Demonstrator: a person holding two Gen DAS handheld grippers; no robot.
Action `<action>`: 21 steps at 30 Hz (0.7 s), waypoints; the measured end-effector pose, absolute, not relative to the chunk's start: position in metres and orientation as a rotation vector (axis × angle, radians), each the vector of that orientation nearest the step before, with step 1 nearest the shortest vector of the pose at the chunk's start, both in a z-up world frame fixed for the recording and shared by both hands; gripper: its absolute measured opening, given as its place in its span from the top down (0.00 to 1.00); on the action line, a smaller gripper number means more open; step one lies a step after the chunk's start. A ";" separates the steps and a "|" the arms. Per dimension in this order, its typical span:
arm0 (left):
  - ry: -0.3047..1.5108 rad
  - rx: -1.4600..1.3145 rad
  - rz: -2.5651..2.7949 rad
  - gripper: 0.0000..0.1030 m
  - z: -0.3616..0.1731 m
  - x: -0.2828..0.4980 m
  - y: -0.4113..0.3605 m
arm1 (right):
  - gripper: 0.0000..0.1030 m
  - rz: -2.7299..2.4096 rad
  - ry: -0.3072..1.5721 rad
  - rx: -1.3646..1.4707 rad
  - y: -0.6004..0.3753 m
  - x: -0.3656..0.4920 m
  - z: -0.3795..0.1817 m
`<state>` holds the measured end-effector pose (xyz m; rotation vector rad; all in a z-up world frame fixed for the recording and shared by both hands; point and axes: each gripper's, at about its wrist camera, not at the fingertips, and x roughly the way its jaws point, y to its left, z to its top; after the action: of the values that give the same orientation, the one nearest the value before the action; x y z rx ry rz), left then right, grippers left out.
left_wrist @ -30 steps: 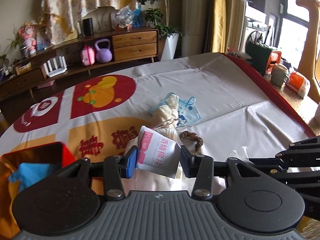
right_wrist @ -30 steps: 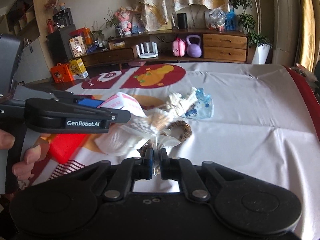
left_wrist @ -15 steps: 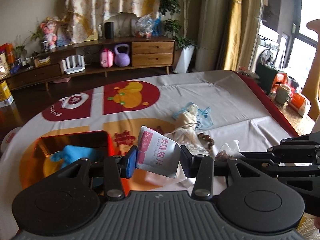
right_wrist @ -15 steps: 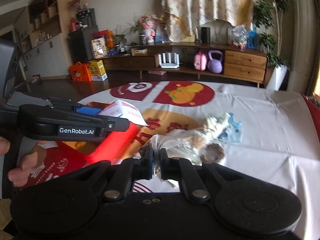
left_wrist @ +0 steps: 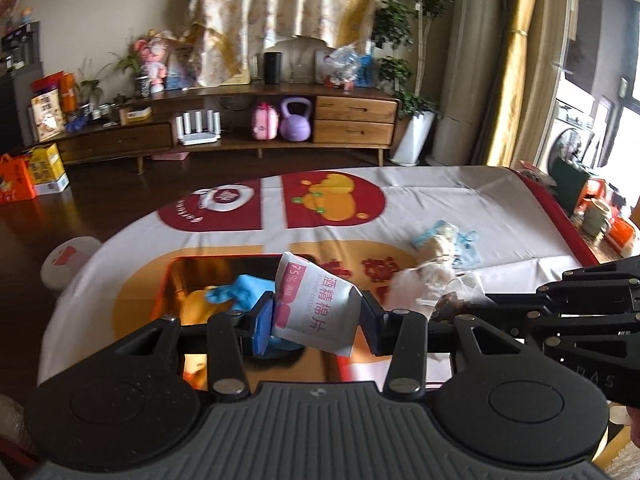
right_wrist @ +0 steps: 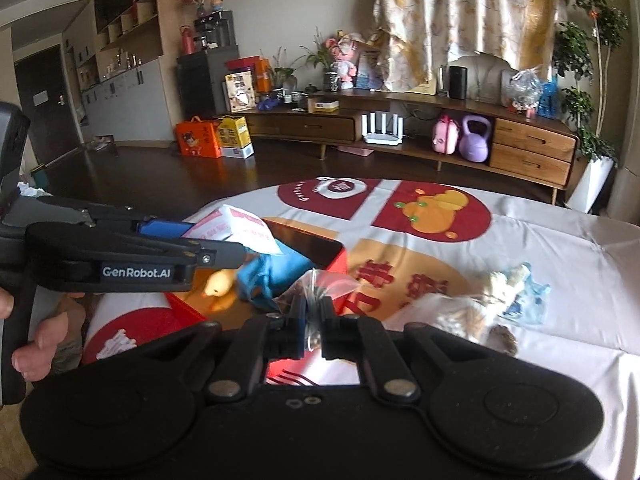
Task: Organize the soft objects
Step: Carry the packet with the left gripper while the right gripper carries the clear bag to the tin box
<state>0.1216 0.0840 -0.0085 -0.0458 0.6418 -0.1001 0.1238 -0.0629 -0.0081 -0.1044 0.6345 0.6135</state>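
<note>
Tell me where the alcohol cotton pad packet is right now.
The alcohol cotton pad packet is clamped in the left gripper, held above the red box over the blue soft item, centre of the left wrist view.

Daylight fills the room, soft and fairly bright; in the left wrist view it comes from the window [left_wrist: 628, 120] at the far right edge, which is blown out to white; the gold curtain [left_wrist: 516, 60] beside it glows. The dark floor [right_wrist: 160, 168] carries pale reflections in the right wrist view. The tablecloth [left_wrist: 460, 196] is evenly lit, with faint shadows along its creases. Both views bend strongly toward the edges, so the long cabinet [right_wrist: 400, 120] curves and the corners fall black; fine detail is slightly smeared, and the near black housings at the bottom look soft.
</note>
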 end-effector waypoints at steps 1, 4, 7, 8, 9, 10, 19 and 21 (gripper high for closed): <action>0.643 -0.053 -0.093 0.57 -0.008 0.120 0.090 | 0.94 0.617 0.637 -0.105 -0.058 0.125 -0.008; 0.641 -0.062 -0.070 0.57 -0.009 0.117 0.106 | 0.94 0.632 0.645 -0.106 -0.045 0.129 -0.007; 0.642 -0.065 -0.047 0.57 -0.010 0.116 0.123 | 0.94 0.646 0.649 -0.120 -0.032 0.132 -0.008; 0.644 -0.066 -0.038 0.57 -0.011 0.116 0.127 | 0.94 0.651 0.650 -0.126 -0.028 0.133 -0.009; 0.647 -0.069 -0.031 0.57 -0.012 0.117 0.132 | 0.94 0.656 0.652 -0.132 -0.024 0.134 -0.010; 0.651 -0.072 -0.023 0.57 -0.014 0.119 0.138 | 0.94 0.662 0.655 -0.138 -0.019 0.135 -0.011; 0.687 -0.116 0.028 0.57 -0.036 0.142 0.172 | 0.93 0.683 0.708 -0.192 0.018 0.155 -0.035; 0.698 -0.137 0.034 0.57 -0.041 0.149 0.176 | 0.93 0.682 0.725 -0.195 0.024 0.161 -0.041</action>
<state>0.1493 0.1763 -0.0406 -0.1371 0.6976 0.0336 0.1606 0.0240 -0.0408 -0.1955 0.7254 0.6815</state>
